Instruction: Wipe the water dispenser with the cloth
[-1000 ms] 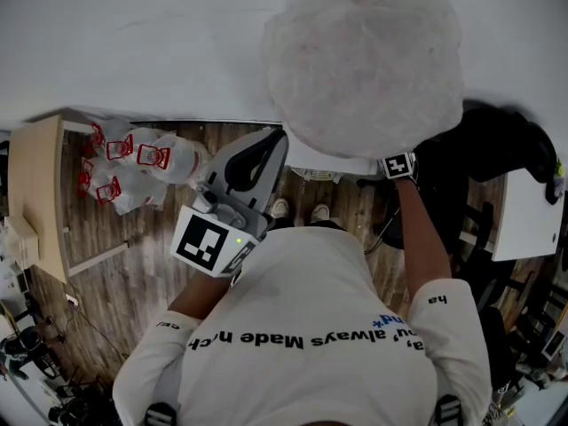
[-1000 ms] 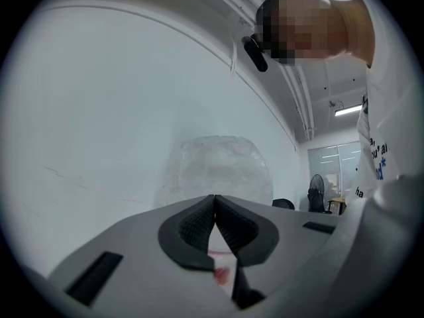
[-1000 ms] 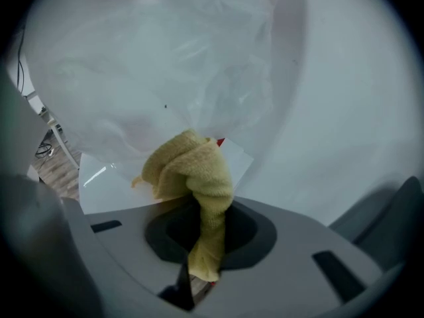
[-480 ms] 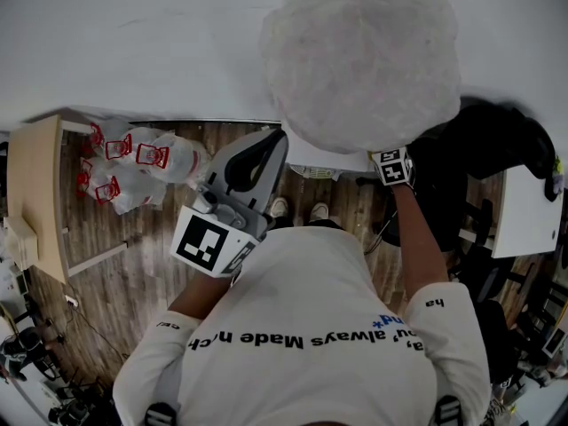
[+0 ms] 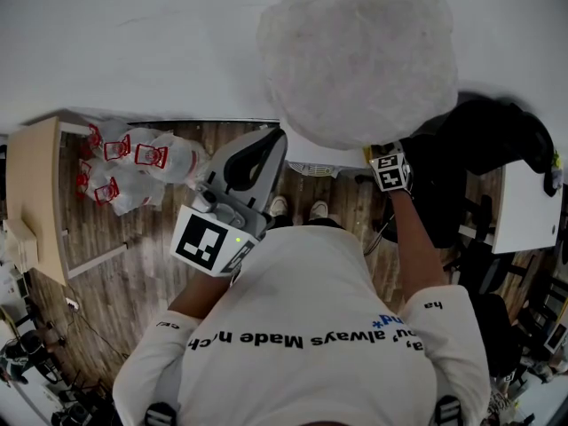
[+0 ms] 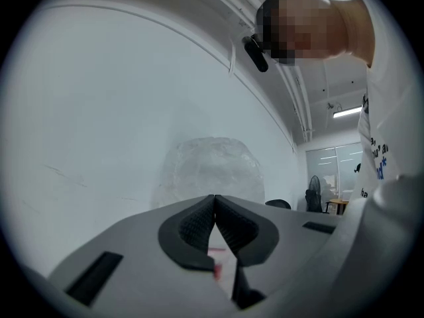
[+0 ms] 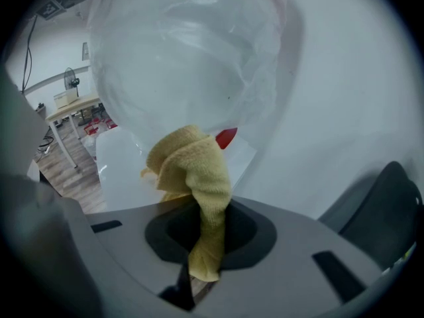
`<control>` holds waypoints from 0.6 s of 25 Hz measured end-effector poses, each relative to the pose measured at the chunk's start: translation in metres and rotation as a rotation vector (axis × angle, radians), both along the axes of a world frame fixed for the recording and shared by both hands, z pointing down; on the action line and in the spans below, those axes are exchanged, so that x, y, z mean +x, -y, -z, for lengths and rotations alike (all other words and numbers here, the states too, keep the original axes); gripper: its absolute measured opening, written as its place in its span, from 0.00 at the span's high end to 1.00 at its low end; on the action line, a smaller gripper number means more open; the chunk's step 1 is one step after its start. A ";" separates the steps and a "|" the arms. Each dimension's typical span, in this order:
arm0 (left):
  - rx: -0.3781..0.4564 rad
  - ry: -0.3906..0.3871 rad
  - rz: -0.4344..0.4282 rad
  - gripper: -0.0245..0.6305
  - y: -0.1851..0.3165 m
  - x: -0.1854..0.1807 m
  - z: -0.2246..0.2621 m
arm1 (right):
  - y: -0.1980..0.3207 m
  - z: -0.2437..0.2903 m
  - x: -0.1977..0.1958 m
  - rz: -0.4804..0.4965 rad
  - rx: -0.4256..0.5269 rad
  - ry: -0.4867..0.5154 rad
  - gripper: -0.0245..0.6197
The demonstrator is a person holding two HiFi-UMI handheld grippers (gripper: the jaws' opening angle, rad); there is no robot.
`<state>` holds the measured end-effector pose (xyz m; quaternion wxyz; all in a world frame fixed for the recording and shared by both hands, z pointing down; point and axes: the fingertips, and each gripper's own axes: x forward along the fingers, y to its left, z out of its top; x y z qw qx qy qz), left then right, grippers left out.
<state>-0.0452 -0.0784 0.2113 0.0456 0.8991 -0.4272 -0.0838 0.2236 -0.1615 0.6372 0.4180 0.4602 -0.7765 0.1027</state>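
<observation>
The water dispenser's big bottle [image 5: 355, 51], wrapped in clear plastic, stands against the white wall, with the white body [image 5: 311, 156] below it. My right gripper [image 7: 209, 224] is shut on a yellow cloth [image 7: 192, 171], which bunches up in front of the bottle [image 7: 185, 58] next to a red tap [image 7: 226, 137]. From the head view only its marker cube [image 5: 390, 171] shows at the bottle's lower right; the jaws are hidden behind the bottle. My left gripper [image 5: 257, 158] is shut on nothing and held left of the dispenser, pointing at the bottle [image 6: 209, 171].
A wooden table [image 5: 35, 193] stands at the left, with plastic bags printed in red [image 5: 133, 162] on the floor beside it. A black chair [image 5: 488, 140] and a white desk [image 5: 524, 211] are at the right. The person's feet [image 5: 297, 209] are close to the dispenser's base.
My right gripper has shifted slightly left and closer along the bottle's lower right side with the cloth. The left gripper has not moved.
</observation>
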 end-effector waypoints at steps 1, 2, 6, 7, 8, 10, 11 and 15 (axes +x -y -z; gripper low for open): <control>-0.001 0.000 -0.002 0.93 0.000 0.000 0.000 | -0.003 0.000 0.000 -0.001 0.000 -0.003 0.88; -0.001 0.000 -0.003 0.93 -0.001 0.000 0.000 | -0.005 0.000 0.000 -0.003 -0.001 -0.006 0.88; 0.006 -0.002 -0.004 0.93 -0.001 0.000 0.002 | -0.012 -0.002 0.001 0.002 0.011 -0.008 0.88; 0.006 -0.001 -0.005 0.93 -0.002 0.000 0.002 | -0.014 -0.002 0.001 0.005 0.018 -0.005 0.88; 0.005 -0.001 -0.005 0.93 -0.003 0.000 0.003 | -0.016 -0.002 0.001 0.006 0.022 -0.004 0.88; 0.003 0.000 -0.006 0.93 -0.004 0.000 0.002 | -0.022 -0.001 0.001 -0.001 0.018 -0.007 0.88; 0.002 0.000 -0.007 0.93 -0.004 0.000 0.002 | -0.024 -0.001 0.001 -0.003 0.016 -0.009 0.88; 0.000 0.001 -0.013 0.93 -0.005 0.001 0.001 | -0.033 -0.001 0.000 -0.006 0.017 -0.012 0.88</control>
